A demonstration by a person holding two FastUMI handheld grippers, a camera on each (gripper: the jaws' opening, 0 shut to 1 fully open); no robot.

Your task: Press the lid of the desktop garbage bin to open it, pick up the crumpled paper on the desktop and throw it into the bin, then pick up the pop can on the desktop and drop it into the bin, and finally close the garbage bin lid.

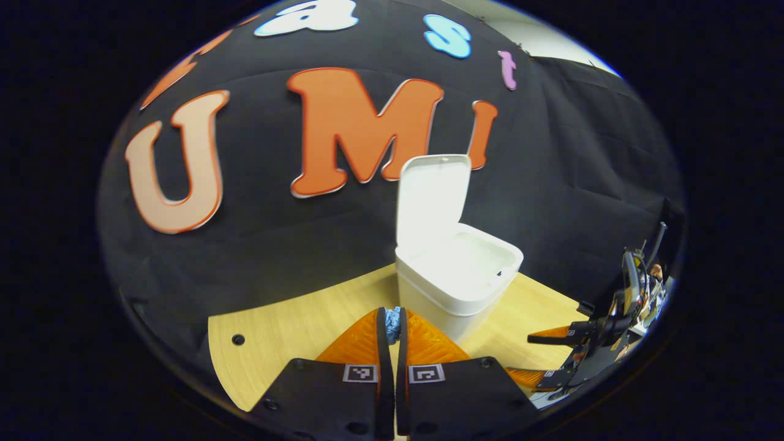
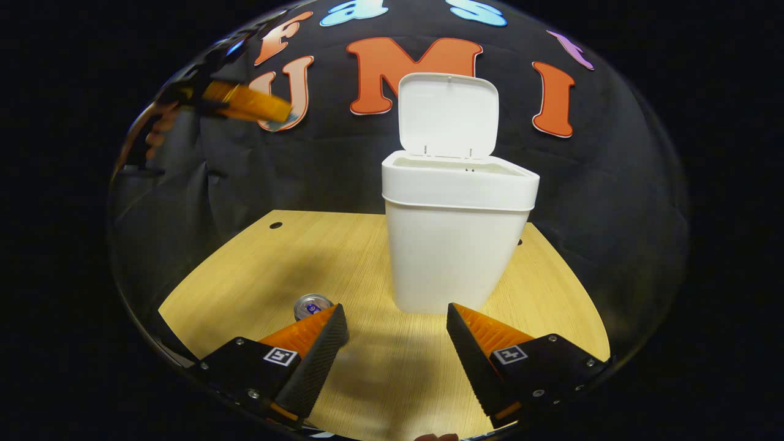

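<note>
**A:** How did the left claw (image 1: 392, 327) stand?

**B:** Its fingers were drawn almost together, with a small bluish crumpled paper (image 1: 392, 323) pinched between the tips. In the left gripper view it was raised above the bench (image 1: 288, 324), just short of the bin (image 1: 456, 278) and to the bin's left side.

**A:** And the bin itself?

**B:** White, standing upright on the wooden bench, with its lid (image 2: 448, 115) swung up and standing nearly vertical at the back. The mouth was open; I could see the pale inside from the left gripper view, but not what lay in it.

**A:** The right claw (image 2: 397, 327)?

**B:** Spread wide, nothing between the fingers. It hung low over the bench in front of the bin, touching nothing that I could make out.

**A:** Where was the pop can (image 2: 312, 305)?

**B:** Upright on the bench, left of the bin in the right gripper view, its top showing just behind the tip of that claw's left finger. Whether the finger touched it I could not tell.

**A:** Did either camera catch the other claw?

**B:** Both did. The right gripper view had the left one high at the upper left, a hand (image 2: 156, 131) gripping it. The left gripper view had the right one low at the right edge.
</note>
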